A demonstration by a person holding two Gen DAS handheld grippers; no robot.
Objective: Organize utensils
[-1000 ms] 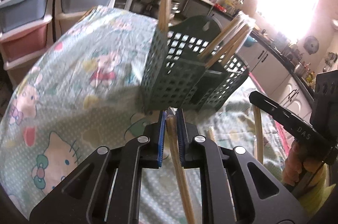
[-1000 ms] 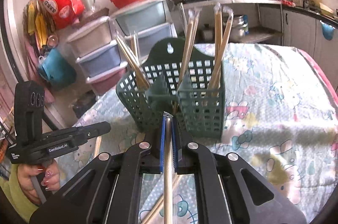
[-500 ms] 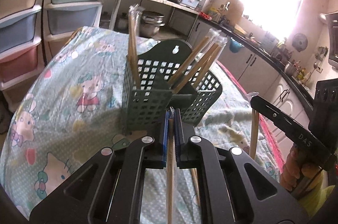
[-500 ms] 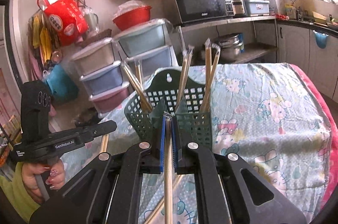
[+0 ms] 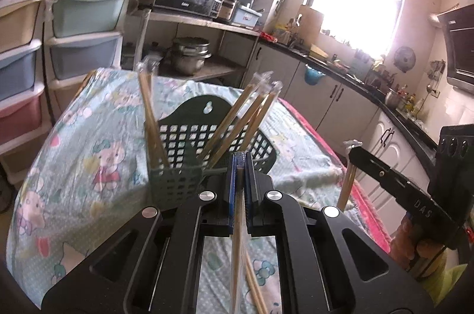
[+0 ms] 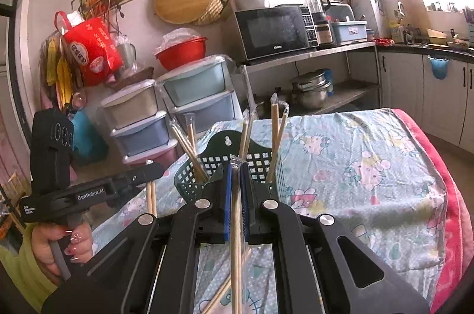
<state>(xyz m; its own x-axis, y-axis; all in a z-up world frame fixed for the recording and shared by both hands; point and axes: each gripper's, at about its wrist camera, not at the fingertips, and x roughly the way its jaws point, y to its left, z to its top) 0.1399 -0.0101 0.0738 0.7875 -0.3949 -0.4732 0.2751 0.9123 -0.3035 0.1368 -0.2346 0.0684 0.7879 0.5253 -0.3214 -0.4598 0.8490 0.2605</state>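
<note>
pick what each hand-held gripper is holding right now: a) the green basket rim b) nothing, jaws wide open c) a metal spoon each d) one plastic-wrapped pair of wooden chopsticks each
d: the left hand-held gripper and the right hand-held gripper are each shut on a plastic-wrapped pair of wooden chopsticks.

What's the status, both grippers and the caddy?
Left gripper shut on chopsticks. Right gripper shut on another pair. Caddy ahead, part-filled. Nothing in the way.

The left gripper (image 5: 240, 162) is clamped on a wrapped chopstick pair (image 5: 237, 240), the right gripper (image 6: 236, 168) likewise (image 6: 236, 225); both are held before the green utensil basket (image 5: 189, 136), tilted slightly downward.
</note>
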